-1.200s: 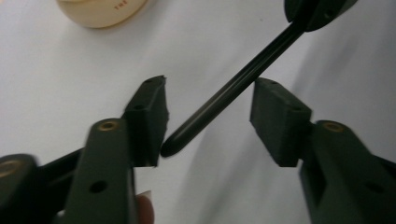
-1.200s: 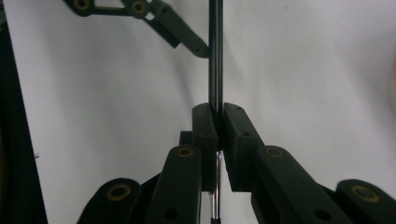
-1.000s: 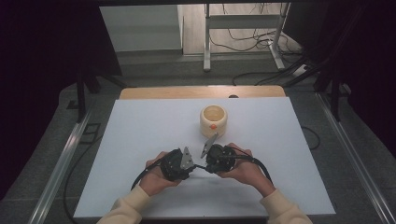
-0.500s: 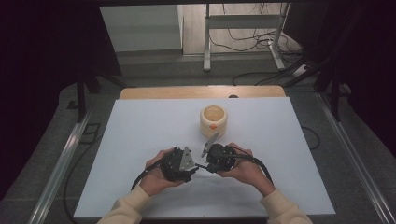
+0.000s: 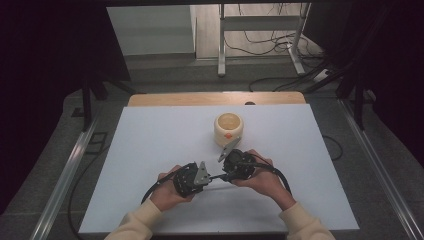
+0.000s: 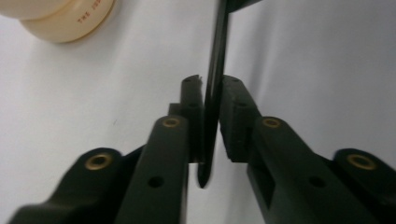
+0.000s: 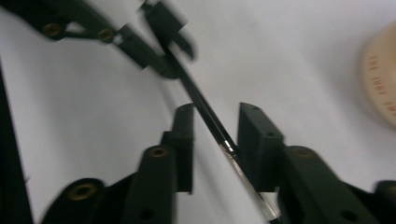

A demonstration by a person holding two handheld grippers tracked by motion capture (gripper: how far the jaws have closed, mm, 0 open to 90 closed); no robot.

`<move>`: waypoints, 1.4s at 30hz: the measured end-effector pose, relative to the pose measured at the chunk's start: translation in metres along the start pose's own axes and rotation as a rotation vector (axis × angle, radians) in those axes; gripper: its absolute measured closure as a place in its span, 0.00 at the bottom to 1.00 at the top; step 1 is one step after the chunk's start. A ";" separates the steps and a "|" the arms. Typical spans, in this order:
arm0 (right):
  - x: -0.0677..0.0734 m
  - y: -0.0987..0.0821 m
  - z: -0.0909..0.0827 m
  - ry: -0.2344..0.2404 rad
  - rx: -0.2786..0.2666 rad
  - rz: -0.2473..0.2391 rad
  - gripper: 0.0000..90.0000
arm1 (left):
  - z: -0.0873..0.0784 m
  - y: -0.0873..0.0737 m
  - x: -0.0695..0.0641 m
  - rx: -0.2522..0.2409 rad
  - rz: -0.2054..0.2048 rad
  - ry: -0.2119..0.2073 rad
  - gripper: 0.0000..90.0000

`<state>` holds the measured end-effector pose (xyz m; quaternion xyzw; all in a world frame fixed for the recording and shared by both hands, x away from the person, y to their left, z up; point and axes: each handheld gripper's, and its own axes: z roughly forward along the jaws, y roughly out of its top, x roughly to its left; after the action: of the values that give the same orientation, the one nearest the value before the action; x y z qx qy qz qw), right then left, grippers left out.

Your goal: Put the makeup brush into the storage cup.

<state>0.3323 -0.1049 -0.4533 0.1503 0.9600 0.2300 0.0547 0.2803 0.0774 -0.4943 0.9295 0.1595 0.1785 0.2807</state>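
The brush (image 6: 212, 93) is lying level above the table (image 5: 150, 140), near the middle of its near half, its long axis running across between your two grippers, roughly parallel to the near edge. Its black handle end is pointing toward your left gripper (image 5: 200, 179), and the metal ferrule end toward your right gripper (image 5: 226, 172). Your left jaws have just been closing and are now clamping the black handle. Your right jaws have just been opening and are standing apart, with the brush passing between them and leaning by one pad (image 7: 257, 140); whether it is touching, I cannot tell. Beyond your right gripper, toward the far edge, a cream jar (image 5: 228, 128) is standing. Small red lettering is running around its side, too blurred for reading.
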 end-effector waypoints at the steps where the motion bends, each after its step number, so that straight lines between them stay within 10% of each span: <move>1: -0.001 0.000 -0.001 -0.011 -0.013 0.011 0.69 | -0.001 0.000 0.000 -0.001 -0.003 0.001 0.91; 18: -0.022 -0.026 -0.030 -0.124 -0.227 0.206 0.32 | -0.006 -0.007 0.009 -0.020 -0.087 0.015 0.92; 42: -0.037 -0.090 -0.048 -0.173 -0.348 0.337 0.23 | -0.018 -0.015 0.017 -0.055 -0.151 0.043 0.92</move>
<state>0.3352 -0.2132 -0.4507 0.3156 0.8591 0.3837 0.1227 0.2852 0.1048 -0.4850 0.9027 0.2301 0.1813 0.3152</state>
